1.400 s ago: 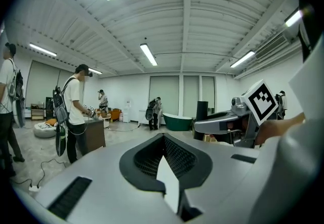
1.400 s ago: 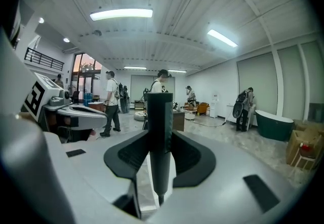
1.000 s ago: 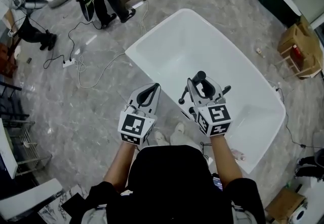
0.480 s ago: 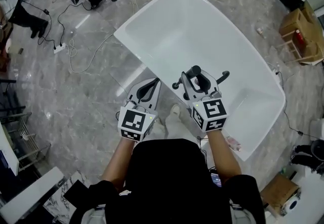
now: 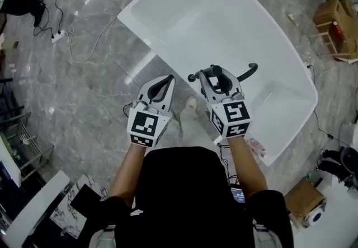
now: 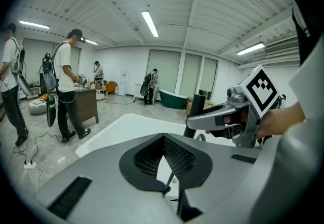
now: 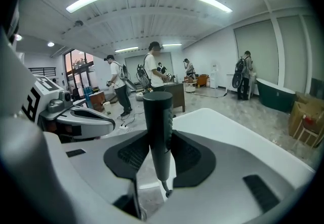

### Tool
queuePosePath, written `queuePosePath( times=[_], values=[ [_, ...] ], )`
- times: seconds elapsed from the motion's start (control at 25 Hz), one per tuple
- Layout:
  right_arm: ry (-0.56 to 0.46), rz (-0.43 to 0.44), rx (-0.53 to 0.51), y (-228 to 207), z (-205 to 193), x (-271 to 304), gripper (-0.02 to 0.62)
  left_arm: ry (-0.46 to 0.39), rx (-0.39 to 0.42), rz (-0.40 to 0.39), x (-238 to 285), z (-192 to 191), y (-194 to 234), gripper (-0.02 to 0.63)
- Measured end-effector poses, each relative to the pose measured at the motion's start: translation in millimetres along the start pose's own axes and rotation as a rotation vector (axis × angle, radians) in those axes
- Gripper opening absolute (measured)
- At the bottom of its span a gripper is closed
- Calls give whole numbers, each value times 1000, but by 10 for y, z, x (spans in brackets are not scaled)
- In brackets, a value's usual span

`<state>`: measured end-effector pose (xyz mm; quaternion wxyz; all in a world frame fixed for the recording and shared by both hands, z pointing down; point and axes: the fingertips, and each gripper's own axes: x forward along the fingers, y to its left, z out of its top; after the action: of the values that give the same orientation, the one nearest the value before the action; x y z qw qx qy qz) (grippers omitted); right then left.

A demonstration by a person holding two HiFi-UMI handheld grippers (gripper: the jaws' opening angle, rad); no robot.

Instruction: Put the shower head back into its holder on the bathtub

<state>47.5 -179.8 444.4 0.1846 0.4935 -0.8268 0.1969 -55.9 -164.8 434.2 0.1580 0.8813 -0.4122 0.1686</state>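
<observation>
White acrylic bathtub, freestanding, set aslant on a grey marbled floor; interior bare.

Dark shower head, stick-shaped, stood upright between the pads of the right gripper, both pads pressed against its sides. A small connector showed at its lower end, below the pads. In the head view this gripper was placed over the near long rim of the tub, with the shower head carried there and not resting on the tub. The holder could not be made out in any view.

Left gripper, grey with black meshed pads, jaws drawn together at the tips, nothing between them. In the head view it was placed over the floor just outside the tub rim, beside the right gripper and apart from it.

Marker cubes, one on each gripper, black squares on white, faced upward toward the head camera.

Floor items: a white power strip with trailing cables left of the tub; a cardboard box at the far right.

Background, from the gripper views: several standing persons, a dark green tub near the far wall, strip lights on the ceiling.
</observation>
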Motion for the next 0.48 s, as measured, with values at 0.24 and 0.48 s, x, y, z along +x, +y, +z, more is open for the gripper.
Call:
queuePosePath(
  times=[0.24, 0.48],
  values=[
    [75, -8, -5, -18, -376, 155, 135, 70, 2, 9, 105, -387, 62, 14],
    [135, -13, 11, -57, -773, 313, 135, 107, -20, 23, 197, -697, 201, 14]
  ],
)
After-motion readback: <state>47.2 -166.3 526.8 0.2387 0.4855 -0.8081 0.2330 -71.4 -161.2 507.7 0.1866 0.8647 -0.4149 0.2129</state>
